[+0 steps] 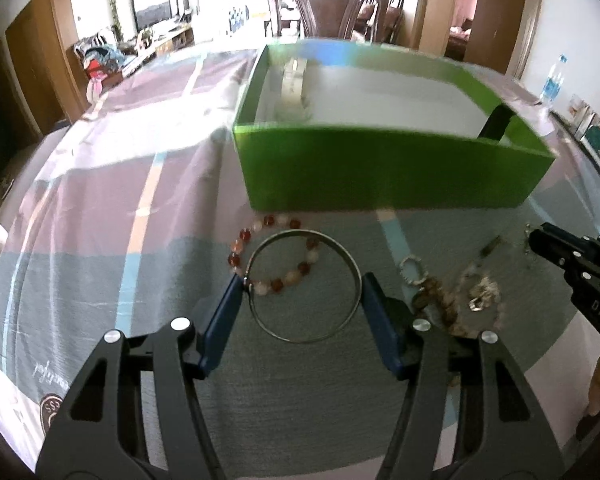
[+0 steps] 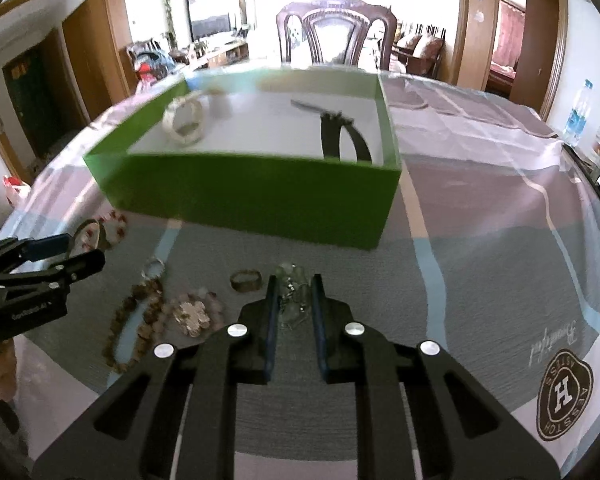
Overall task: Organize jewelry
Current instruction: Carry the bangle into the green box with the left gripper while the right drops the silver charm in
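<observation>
My left gripper (image 1: 303, 286) is shut on a silver bangle (image 1: 342, 249), its blue pads touching the ring's two sides just above the cloth. A red and white bead bracelet (image 1: 268, 256) lies under and behind the bangle. My right gripper (image 2: 294, 294) is shut on a clear, pale green bead piece (image 2: 294, 280) in front of the green box (image 2: 260, 196). The box holds a white bangle (image 2: 184, 120) and a dark strap (image 2: 332, 136). The box also shows in the left wrist view (image 1: 380, 168).
Brown bead strands (image 2: 140, 320), a pink and gold piece (image 2: 194, 314) and a small brown ring (image 2: 245, 280) lie on the striped tablecloth (image 2: 480, 240) left of my right gripper. A wooden chair (image 2: 336, 34) stands behind the table. A water bottle (image 2: 578, 114) stands far right.
</observation>
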{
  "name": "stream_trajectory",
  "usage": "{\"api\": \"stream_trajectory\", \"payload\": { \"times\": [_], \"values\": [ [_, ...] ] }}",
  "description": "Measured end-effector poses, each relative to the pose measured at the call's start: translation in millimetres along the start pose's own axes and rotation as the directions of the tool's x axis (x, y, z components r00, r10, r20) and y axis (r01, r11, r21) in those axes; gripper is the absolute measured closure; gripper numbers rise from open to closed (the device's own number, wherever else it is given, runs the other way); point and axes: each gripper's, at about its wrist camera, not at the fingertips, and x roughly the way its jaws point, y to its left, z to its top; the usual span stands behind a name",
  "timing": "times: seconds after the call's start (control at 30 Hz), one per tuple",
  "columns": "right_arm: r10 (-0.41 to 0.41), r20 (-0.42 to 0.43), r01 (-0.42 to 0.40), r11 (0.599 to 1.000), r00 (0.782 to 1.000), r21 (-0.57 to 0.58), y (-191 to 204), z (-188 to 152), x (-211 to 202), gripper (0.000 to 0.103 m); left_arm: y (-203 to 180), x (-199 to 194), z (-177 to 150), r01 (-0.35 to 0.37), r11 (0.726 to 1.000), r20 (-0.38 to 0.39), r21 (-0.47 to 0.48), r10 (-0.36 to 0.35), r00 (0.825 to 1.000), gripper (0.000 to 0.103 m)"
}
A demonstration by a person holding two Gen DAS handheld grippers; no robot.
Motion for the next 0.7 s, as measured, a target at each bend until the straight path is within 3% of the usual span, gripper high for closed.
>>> {"api": "stream_trajectory", "payload": {
  "times": [0.17,0.33,0.4,0.57,0.7],
  "values": [
    [0.029,0.064,-0.030,0.999,0.998,0.012,0,8,-25,0.087,-5,-35,9,0.021,1.000,0.070,0.022,-0.023,0.997,0.042],
    [0.109,0.030,-0.109,0.994,0.994,-0.003,6,28,-42,0.087,-3,-63,29,0.038,0.996,0.092,0.077,-0.045,0.995,0.042],
    [0.089,0.041,-0.088,0.995,0.995,-0.045,11,45,-49,0.088,0,-66,45,0.042,0.996,0.094,0.080,-0.049,0.994,0.042],
    [0.044,0.106,-0.028,0.989,0.993,-0.144,32,90,-49,0.088,0,-50,96,0.058,0.996,0.116,0.069,-0.066,0.991,0.042],
    [0.024,0.083,-0.012,0.991,0.996,-0.134,37,117,-7,0.088,2,-13,126,0.059,0.998,0.096,0.030,-0.062,0.993,0.042]
  ]
}}
